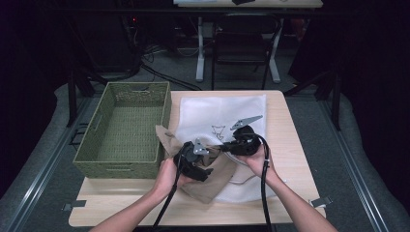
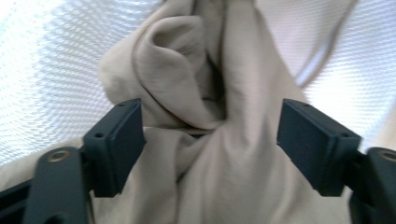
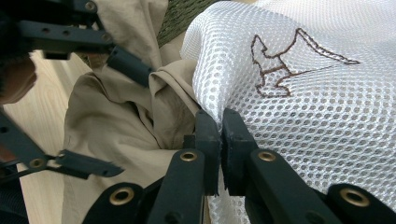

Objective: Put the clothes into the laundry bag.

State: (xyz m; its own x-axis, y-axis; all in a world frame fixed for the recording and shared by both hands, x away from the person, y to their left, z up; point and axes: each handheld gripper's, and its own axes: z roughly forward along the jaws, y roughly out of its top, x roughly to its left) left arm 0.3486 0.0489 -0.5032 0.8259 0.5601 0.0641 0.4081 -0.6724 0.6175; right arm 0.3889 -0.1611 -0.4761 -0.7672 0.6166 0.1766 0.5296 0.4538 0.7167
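Right gripper (image 3: 220,122): jaws pressed almost together on the edge of the white mesh bag (image 3: 299,98), pinching a fold of the netting between the pads. In the high view this gripper (image 1: 227,146) sits at the middle of the table, held in the person's right hand (image 1: 255,157), its cable trailing back toward the table's near edge.

Left gripper (image 2: 210,140): jaws spread wide, with the bunched beige cloth (image 2: 196,116) lying between them; the left pad touches the fabric, the right pad stands clear of it, so nothing is clamped. In the high view the left gripper (image 1: 205,169) lies just beside the right one, in the left hand (image 1: 167,175).

Cloth (image 1: 212,181): spread crumpled on the table in front of the person, its upper part reaching to the bag's opening, with the netting rising behind it. The bag (image 1: 227,111) lies flat across the right half of the table (image 1: 300,159) and bears a brown stitched figure.

Green woven basket (image 1: 123,130): stands at the left of the table, just beside the cloth.
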